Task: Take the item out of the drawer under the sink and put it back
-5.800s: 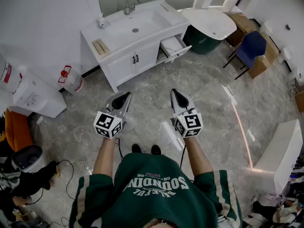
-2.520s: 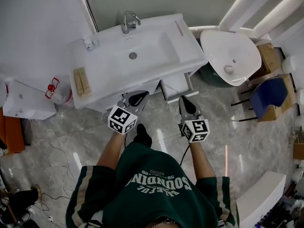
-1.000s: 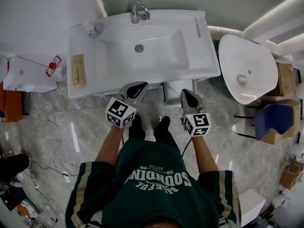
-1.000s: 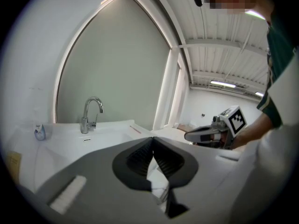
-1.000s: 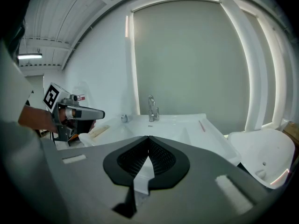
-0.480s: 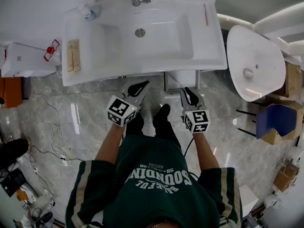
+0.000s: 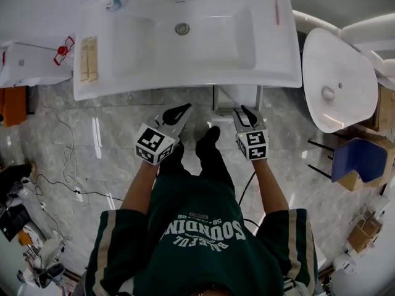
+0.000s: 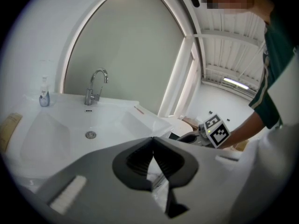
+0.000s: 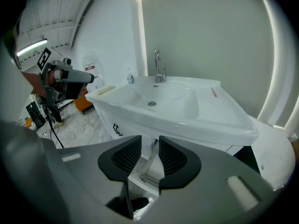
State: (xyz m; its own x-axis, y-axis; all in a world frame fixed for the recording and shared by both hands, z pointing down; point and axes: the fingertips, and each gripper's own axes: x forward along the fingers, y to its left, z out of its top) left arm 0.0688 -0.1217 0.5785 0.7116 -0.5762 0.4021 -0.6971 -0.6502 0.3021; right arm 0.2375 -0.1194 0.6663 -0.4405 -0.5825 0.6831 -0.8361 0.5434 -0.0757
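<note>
The white sink cabinet fills the top of the head view, and its small drawer stands pulled out under the counter's right end. I cannot see what lies inside it. My right gripper hovers just in front of the drawer. Its jaws are opening, with a clear gap and nothing between the pads. Through that gap the right gripper view shows the drawer's front. My left gripper hangs to the left of the drawer, jaws shut and empty, tips meeting.
A white freestanding basin stands to the right of the cabinet, with a blue chair beyond it. On the counter are a faucet, a soap bottle and a wooden tray. Cables trail over the floor at the left.
The person has stepped closer, so the cabinet sits more directly below the head camera. Both grippers are now just in front of the counter's edge, the right one at the open drawer.
</note>
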